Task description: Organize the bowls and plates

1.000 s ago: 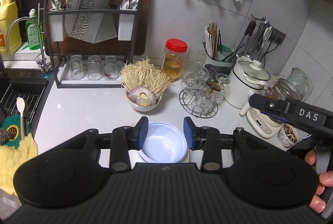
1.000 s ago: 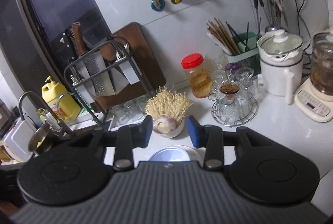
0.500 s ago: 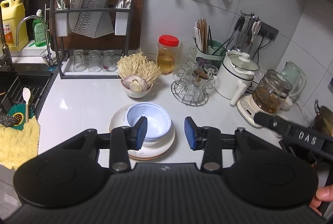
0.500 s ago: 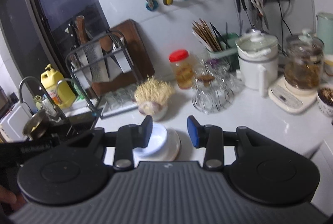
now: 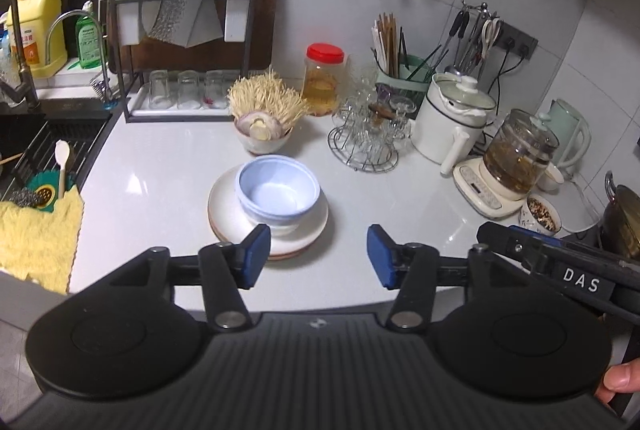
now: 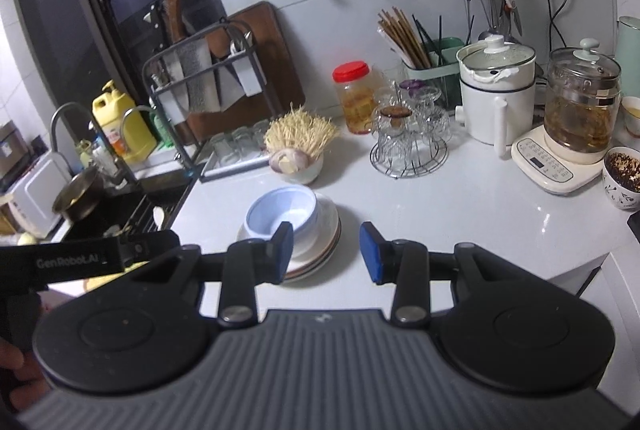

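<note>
Black left gripper (image 5: 316, 256), blue-padded fingers (image 5: 256, 254), white "DAS" lettering, seemingly ribbed housing.

Bowl (image 5: 279, 192) on plates (image 5: 228, 208) (stacked), mid-counter (image 5: 160, 182); sprout bowl (image 5: 264, 134) behind; glass rack (image 5: 366, 134) right.

Left gripper (image 5: 316, 256) tilts downward, jaws opening with nothing between; right gripper (image 6: 326, 252) tilts downward too, parted and empty.
</note>
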A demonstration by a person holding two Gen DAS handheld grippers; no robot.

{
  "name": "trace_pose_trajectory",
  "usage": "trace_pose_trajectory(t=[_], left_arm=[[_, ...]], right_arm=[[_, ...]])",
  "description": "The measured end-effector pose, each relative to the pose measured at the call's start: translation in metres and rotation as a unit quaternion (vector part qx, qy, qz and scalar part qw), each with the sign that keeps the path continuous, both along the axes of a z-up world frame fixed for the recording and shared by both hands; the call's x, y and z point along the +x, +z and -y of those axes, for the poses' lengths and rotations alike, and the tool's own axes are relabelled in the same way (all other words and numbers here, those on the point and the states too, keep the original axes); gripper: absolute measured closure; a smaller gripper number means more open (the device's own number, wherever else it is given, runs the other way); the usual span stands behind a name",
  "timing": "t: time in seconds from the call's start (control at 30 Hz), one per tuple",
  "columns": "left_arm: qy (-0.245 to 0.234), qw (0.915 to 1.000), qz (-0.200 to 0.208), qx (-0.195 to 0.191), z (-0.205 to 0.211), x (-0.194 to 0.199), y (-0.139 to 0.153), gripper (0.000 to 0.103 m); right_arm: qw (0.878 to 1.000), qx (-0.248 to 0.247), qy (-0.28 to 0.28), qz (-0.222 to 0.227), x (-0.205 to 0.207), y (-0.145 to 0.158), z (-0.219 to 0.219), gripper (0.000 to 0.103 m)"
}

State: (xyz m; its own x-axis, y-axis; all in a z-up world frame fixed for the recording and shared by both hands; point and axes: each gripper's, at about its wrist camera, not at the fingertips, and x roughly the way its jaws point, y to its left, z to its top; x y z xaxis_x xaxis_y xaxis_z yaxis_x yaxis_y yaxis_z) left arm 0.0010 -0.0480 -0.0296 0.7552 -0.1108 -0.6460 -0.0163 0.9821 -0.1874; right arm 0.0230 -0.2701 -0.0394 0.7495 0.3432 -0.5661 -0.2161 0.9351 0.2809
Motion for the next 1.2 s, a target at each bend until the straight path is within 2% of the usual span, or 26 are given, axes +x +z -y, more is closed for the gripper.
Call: trace_pose_trajectory(t=[0.07, 0.2, 0.27, 0.37, 0.4, 0.43, 0.6, 0.73, 0.83, 1.2], left_arm=[[0.007, 0.9999, -0.004, 0.008, 0.002, -0.004, -0.002, 0.032], [0.015, 0.9997, -0.013, 0.014, 0.006, -0.006, -0.003, 0.026], [0.021, 0.9994, -0.011, 0.025, 0.009, -0.007, -0.001, 0.018], [0.028, 0.9991, -0.008, 0.03, 0.01, -0.008, 0.0, 0.011], [0.031, 0.999, -0.009, 0.032, 0.01, -0.008, 0.0, 0.01], [0.034, 0.9989, -0.012, 0.031, 0.01, -0.006, 0.0, 0.008], [0.05, 0.9981, -0.017, 0.034, 0.009, 0.0, 0.0, 0.005], [0.058, 0.9972, -0.018, 0.044, 0.009, 0.004, 0.0, 0.004], [0.062, 0.9968, -0.018, 0.046, 0.008, 0.006, 0.0, 0.004], [0.072, 0.9959, -0.028, 0.046, 0.003, 0.012, -0.005, 0.003]], right_arm=[[1.0, -0.001, 0.003, -0.005, -0.001, -0.001, 0.001, 0.062], [1.0, 0.0, 0.004, -0.009, -0.002, -0.003, 0.004, 0.062], [1.0, 0.001, 0.003, -0.011, -0.002, -0.004, 0.006, 0.062], [1.0, -0.001, 0.0, -0.014, -0.001, -0.005, 0.008, 0.062], [1.0, -0.001, -0.001, -0.015, 0.0, -0.005, 0.01, 0.059], [1.0, 0.002, 0.0, -0.017, 0.002, -0.006, 0.011, 0.051], [1.0, -0.012, -0.004, -0.012, 0.006, -0.003, 0.012, 0.024], [1.0, -0.025, -0.006, -0.014, 0.01, -0.002, 0.014, 0.021], [1.0, -0.028, -0.006, -0.011, 0.013, -0.002, 0.014, 0.013], [0.999, -0.04, 0.003, -0.015, 0.022, -0.003, 0.009, 0.013]])
